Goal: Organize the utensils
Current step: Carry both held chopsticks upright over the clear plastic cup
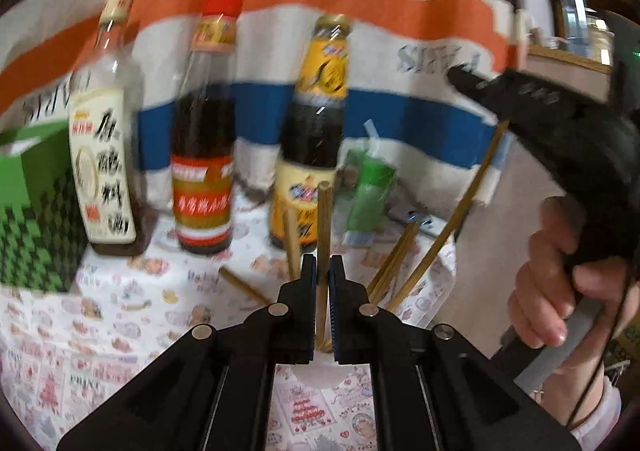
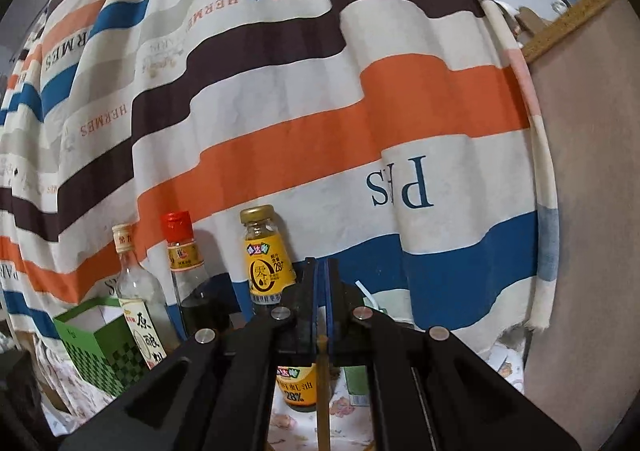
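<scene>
My left gripper (image 1: 323, 271) is shut on a wooden chopstick (image 1: 324, 219) that stands nearly upright between its pads, above the patterned tablecloth (image 1: 100, 331). Several more chopsticks (image 1: 390, 271) lie loose on the cloth just beyond it. At the upper right, a hand carries my right gripper (image 1: 454, 73), which is shut on a long chopstick (image 1: 460, 219) slanting down to the left. In the right wrist view the right gripper (image 2: 321, 271) has its jaws together, and the held chopstick (image 2: 322, 391) hangs below them.
Three sauce bottles stand in a row at the back: a white-label one (image 1: 104, 171), a red-cap one (image 1: 204, 171) and a yellow-label one (image 1: 312, 155). A green checked box (image 1: 32, 203) stands at the left and a green packet (image 1: 368, 191) at the right. A striped curtain (image 2: 320, 131) hangs behind.
</scene>
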Demonstrator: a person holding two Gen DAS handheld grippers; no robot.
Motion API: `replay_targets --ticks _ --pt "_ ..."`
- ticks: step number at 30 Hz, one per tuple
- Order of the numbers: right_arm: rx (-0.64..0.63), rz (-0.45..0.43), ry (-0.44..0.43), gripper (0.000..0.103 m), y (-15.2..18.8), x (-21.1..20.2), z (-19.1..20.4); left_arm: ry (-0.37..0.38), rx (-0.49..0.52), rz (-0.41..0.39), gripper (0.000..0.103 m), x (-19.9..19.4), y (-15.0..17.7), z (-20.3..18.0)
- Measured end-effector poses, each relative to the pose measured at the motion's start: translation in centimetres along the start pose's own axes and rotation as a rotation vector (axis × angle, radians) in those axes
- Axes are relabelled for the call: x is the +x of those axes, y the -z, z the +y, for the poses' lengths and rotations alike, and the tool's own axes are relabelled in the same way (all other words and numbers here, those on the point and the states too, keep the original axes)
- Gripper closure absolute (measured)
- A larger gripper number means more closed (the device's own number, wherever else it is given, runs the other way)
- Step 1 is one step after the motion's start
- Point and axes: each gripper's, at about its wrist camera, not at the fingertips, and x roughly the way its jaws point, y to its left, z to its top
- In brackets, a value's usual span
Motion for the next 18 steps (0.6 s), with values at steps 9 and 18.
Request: replay_targets --ticks 9,18 --pt "-0.014 0.073 -0.003 0.100 3.0 1.4 -0.2 0.009 0.026 0.031 0.098 2.0 1.3 0.0" --pt "-0.063 0.144 0.040 0.100 6.2 3.0 -0.1 0.005 0.069 0.030 0.098 3.3 2.4 0.1"
